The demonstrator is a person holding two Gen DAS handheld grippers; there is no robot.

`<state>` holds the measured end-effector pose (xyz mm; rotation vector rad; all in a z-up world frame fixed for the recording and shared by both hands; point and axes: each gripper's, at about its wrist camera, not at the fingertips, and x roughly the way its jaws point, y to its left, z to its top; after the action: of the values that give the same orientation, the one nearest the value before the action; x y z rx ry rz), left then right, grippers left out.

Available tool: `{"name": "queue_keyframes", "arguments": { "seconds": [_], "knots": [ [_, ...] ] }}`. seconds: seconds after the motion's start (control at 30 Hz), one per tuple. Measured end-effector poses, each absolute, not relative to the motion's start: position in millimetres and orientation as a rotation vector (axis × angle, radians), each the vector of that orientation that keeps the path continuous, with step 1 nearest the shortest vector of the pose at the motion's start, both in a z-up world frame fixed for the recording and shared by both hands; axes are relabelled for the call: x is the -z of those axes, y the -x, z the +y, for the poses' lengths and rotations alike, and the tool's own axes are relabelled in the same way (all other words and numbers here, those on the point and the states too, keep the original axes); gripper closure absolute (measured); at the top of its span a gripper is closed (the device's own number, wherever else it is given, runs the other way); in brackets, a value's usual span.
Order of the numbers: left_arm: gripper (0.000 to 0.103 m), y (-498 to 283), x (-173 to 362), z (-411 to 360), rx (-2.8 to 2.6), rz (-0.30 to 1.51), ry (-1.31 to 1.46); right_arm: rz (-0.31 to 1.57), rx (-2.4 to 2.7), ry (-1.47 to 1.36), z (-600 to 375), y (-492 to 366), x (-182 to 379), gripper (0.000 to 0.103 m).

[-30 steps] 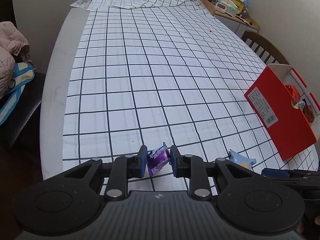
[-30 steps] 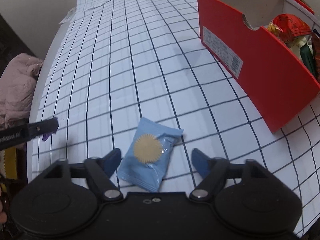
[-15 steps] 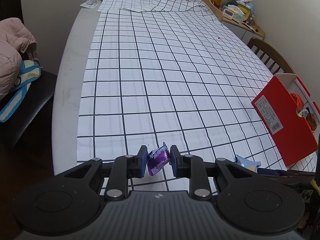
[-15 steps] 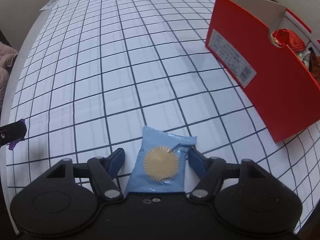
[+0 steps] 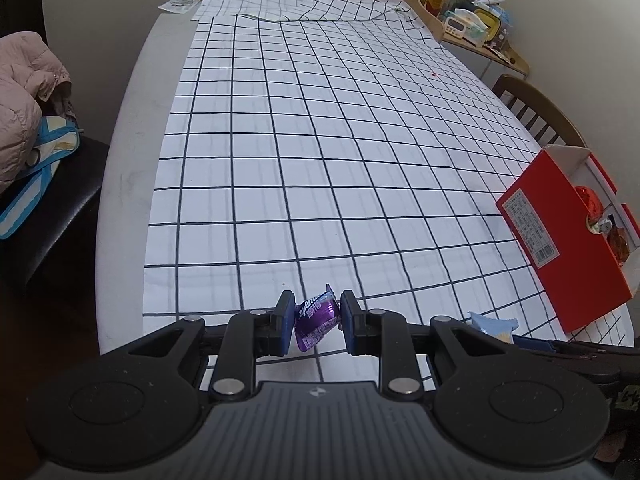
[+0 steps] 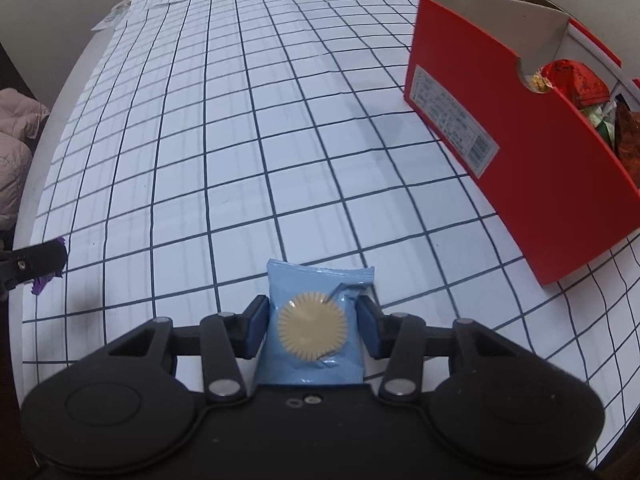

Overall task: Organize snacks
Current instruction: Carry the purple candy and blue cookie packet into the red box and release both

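A small purple candy [image 5: 318, 320] sits between the pads of my left gripper [image 5: 316, 300], which is shut on it just above the checked tablecloth [image 5: 320, 160] near the front edge. In the right wrist view, the jaws of my right gripper [image 6: 313, 304] are closing, and both pads touch the sides of a light blue biscuit packet [image 6: 316, 328] lying on the cloth. The red snack box [image 6: 520, 160] stands open to the right with several wrapped snacks inside. It also shows at the right edge of the left wrist view as the red box [image 5: 560, 248].
A dark chair with a pink jacket [image 5: 20, 112] and a striped bag stands left of the table. A wooden chair [image 5: 536, 108] is at the right, behind the box. A shelf of small items [image 5: 472, 24] lines the far right wall. The cloth folds up at the far end.
The right gripper's jaws have narrowed from wide apart to touching the blue packet, which now lies straight between them. The left gripper keeps its hold on the purple candy.
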<state>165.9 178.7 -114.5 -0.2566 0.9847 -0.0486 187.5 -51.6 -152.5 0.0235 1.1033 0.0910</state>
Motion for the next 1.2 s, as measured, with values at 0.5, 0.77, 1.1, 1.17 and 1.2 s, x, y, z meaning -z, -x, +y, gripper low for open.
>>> {"name": "queue_keyframes", "arguments": {
  "seconds": [0.5,0.77,1.1,1.17,1.2],
  "knots": [
    [0.079,-162.4,57.2,109.9,0.148,0.928,0.227,0.985,-0.233,-0.127,-119.5,-166.0,81.0,0.057],
    [0.079,-168.0,18.1,53.3,0.188,0.87,0.193,0.902,-0.247,-0.119,-170.1,-165.6,47.0,0.057],
    [0.079,-183.2,-7.4,-34.2,0.214,0.833,0.164,0.83,-0.252,-0.102,-238.7,-179.4,22.9,0.057],
    [0.079,-187.1,-9.9,-50.9,0.215,0.828,0.154,0.821,-0.257,-0.099,-251.8,-184.0,19.5,0.057],
    [0.079,-189.6,-11.0,-59.3,0.213,0.828,0.149,0.817,-0.261,-0.099,-258.1,-186.8,18.1,0.057]
  ]
}}
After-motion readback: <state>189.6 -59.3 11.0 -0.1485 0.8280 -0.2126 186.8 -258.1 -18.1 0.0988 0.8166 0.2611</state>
